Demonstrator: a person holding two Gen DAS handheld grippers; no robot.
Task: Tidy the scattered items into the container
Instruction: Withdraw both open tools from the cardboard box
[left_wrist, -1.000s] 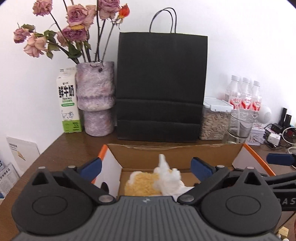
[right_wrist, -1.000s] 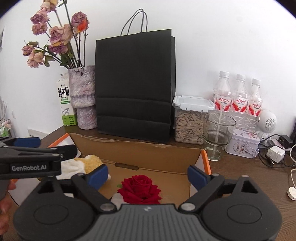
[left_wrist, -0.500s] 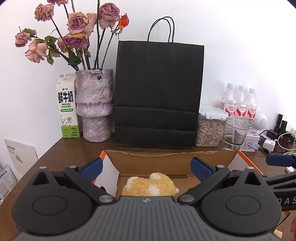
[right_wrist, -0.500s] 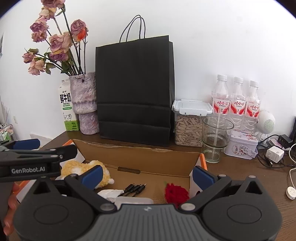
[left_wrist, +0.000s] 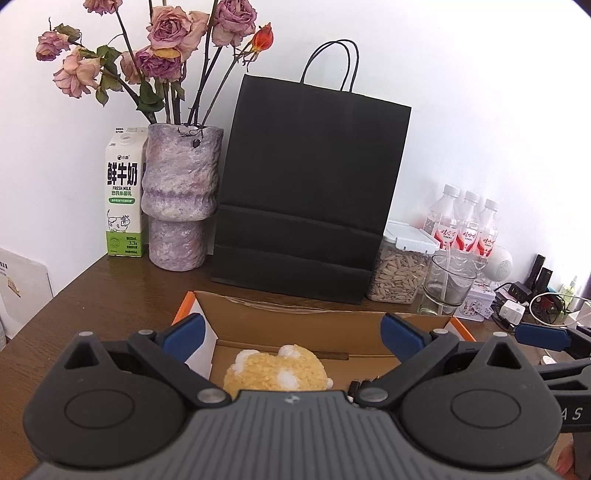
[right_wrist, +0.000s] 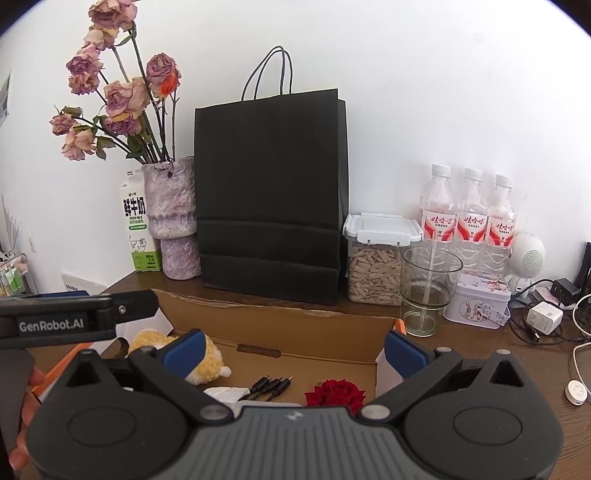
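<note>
Both grippers spread wide and empty above the cardboard box (left_wrist: 295, 319).

Through the left wrist view we see the left gripper (left_wrist: 291, 338) released, the fuzzy yellow plush toy (left_wrist: 277, 374) lying in the box between and below its blue pads. Through the right wrist view our right gripper (right_wrist: 295, 350) gapes too; beneath it lie a velvety red rose (right_wrist: 338, 393), thin black cables (right_wrist: 269, 386) and crumpled white tissue (right_wrist: 223, 393).

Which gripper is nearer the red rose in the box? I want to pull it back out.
Right. The right gripper hangs open just above the red rose. The left gripper is open over the yellow plush, at the box's other end.
</note>
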